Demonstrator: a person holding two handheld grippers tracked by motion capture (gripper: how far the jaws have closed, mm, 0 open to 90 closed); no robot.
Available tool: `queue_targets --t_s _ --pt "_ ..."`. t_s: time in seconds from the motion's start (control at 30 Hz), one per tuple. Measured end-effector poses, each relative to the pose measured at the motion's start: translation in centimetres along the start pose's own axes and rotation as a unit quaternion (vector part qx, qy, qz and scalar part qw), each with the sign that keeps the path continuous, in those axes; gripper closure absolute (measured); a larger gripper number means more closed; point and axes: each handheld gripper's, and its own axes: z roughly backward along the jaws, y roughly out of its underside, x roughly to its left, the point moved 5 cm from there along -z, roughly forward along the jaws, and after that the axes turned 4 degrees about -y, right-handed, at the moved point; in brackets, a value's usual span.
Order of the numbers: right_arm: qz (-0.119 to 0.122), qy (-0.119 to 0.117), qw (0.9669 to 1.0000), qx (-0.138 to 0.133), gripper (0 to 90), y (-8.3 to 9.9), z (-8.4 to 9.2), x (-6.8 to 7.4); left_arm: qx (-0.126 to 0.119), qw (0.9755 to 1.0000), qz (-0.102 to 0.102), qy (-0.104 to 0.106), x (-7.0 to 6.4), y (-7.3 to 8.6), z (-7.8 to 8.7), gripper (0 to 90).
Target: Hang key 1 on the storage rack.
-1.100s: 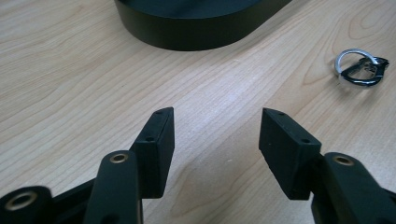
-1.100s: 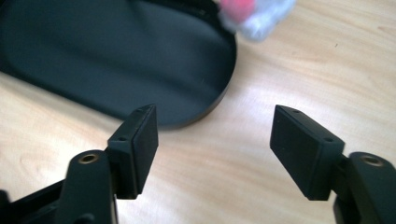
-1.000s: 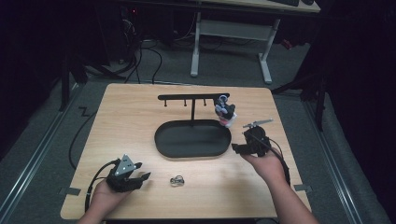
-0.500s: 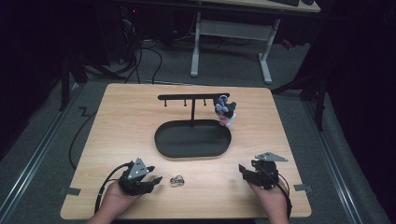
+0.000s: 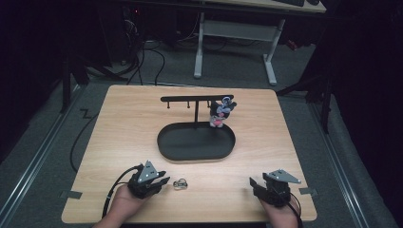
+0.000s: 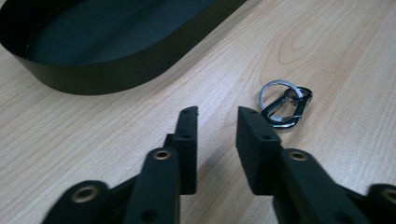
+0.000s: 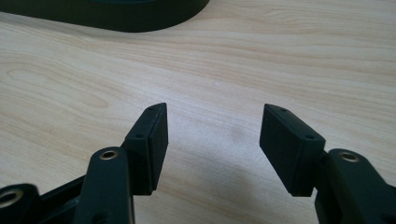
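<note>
We had just been narrowing the left gripper (image 6: 215, 116) — empty, slightly apart, beside the keyring (image 6: 285, 105), probably needing a rightward shift — right gripper (image 7: 212, 123) wide.

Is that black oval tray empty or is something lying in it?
Empty, as far as shows: the tray has a bare dark floor in the high view. The key ring lies outside it on the table.

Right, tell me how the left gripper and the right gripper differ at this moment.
The left gripper has a narrow gap, its jaws having just been closing on nothing; the right gripper stands wider. The left sits beside the keyring carabiner; the right has bare table ahead. Both are empty.
</note>
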Motion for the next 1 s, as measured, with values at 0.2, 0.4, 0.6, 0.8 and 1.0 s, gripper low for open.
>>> queue_targets --t_s 0.2,0.4,0.6,0.8,1.0 --pt "0.012 -0.003 0.9999 0.003 43.3 0.4 0.1 0.7 0.022 0.9997 -0.001 -0.005 0.1 0.1 -1.1 88.4" --pt "0.007 -0.004 1.0 0.003 44.1 1.0 0.7 0.5 0.025 0.9996 -0.012 -0.002 -0.8 -0.5 -2.1 88.4" --pt "0.005 -0.007 1.0 0.004 44.6 1.4 1.1 0.3 0.023 0.9994 -0.026 0.009 -1.9 -1.2 -2.8 88.3" --pt "0.001 -0.004 1.0 0.005 44.9 1.6 1.4 0.3 0.016 0.998 -0.049 0.037 -4.4 -2.1 -3.3 88.0" --pt "-0.002 -0.009 0.9999 0.006 45.0 1.7 1.4 0.3 0.004 0.9964 -0.07 0.046 -6.4 -2.6 -3.4 85.1"
